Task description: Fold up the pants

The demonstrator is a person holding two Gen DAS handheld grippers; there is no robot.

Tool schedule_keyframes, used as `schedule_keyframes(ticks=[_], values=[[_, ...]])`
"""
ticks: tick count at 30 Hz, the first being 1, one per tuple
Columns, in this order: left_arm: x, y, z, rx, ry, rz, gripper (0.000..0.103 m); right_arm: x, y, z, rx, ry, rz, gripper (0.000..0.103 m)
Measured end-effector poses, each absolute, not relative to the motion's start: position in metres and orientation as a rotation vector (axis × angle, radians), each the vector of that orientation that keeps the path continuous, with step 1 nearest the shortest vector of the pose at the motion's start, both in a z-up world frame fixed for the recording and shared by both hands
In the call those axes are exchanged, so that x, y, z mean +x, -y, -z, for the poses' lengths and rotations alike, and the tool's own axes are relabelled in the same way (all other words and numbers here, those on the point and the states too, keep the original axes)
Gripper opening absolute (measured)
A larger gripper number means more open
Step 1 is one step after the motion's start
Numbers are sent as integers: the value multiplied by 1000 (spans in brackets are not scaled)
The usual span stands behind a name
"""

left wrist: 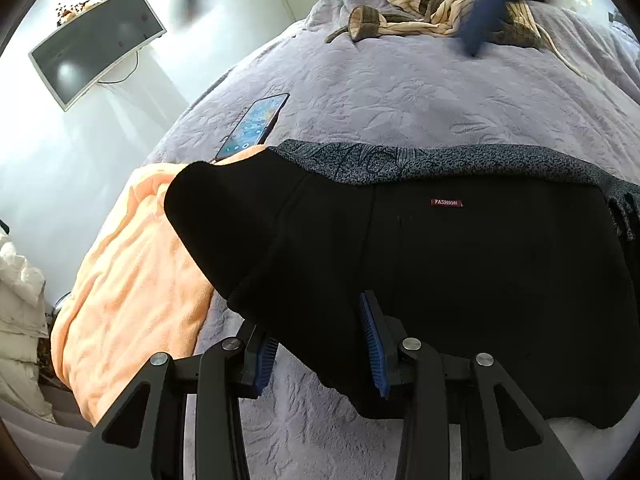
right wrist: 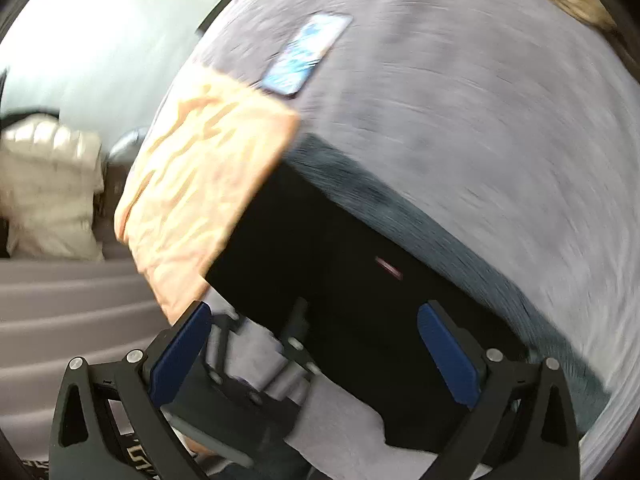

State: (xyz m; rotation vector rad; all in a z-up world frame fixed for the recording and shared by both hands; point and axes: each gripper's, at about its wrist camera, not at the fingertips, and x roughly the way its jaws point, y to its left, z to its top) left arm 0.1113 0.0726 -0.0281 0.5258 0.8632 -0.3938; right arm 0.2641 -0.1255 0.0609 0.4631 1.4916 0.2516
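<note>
Black fabric, the pants [left wrist: 420, 272], lying folded into a thick block on the lavender bed [left wrist: 400, 96], partly over a speckled grey garment [left wrist: 400, 160] and just beside an orange blanket [left wrist: 132, 272]. Small red label facing up. Left tongs [left wrist: 320, 344] wide apart at the near edge of the pants, one blue pad against the cloth, nothing pinched. Right tongs [right wrist: 316, 364] likewise spread wide above the same block, gripping nothing. Judged as late in the fold: bundle already compact, both tongs free, so likely a release or a pause between folds. Next move probably calls for closing on the near hem and carrying it over, or pressing the stack flat, keeping layers aligned. Phone [left wrist: 254, 126] lying screen up beyond the blanket, well clear. Right wrist view heavily smeared by motion, edges unreadable. Legs and waistband impossible to tell apart in the black mass; far right of the pants cut off.
</note>
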Motion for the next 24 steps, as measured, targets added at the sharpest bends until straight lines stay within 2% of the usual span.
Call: schedule_keyframes(ticks=[6, 13, 14, 15, 16, 20, 24], values=[[110, -68, 26, 521, -856, 393, 40, 316, 55, -19, 292, -1715, -329, 103], [108, -68, 21, 510, -855, 399, 40, 326, 18, 22, 84, -1877, -295, 100], [108, -69, 21, 503, -860, 402, 40, 323, 20, 24, 91, -1879, -301, 77], [107, -68, 18, 493, -867, 423, 40, 320, 27, 23, 155, -1876, -308, 30], [103, -66, 14, 499, -847, 429, 40, 318, 33, 20, 209, -1863, -302, 20], [93, -58, -5, 501, -802, 452, 40, 300, 54, -3, 255, -1765, -345, 17], [79, -45, -33, 501, -746, 501, 40, 267, 97, -37, 415, -1628, -376, 17]])
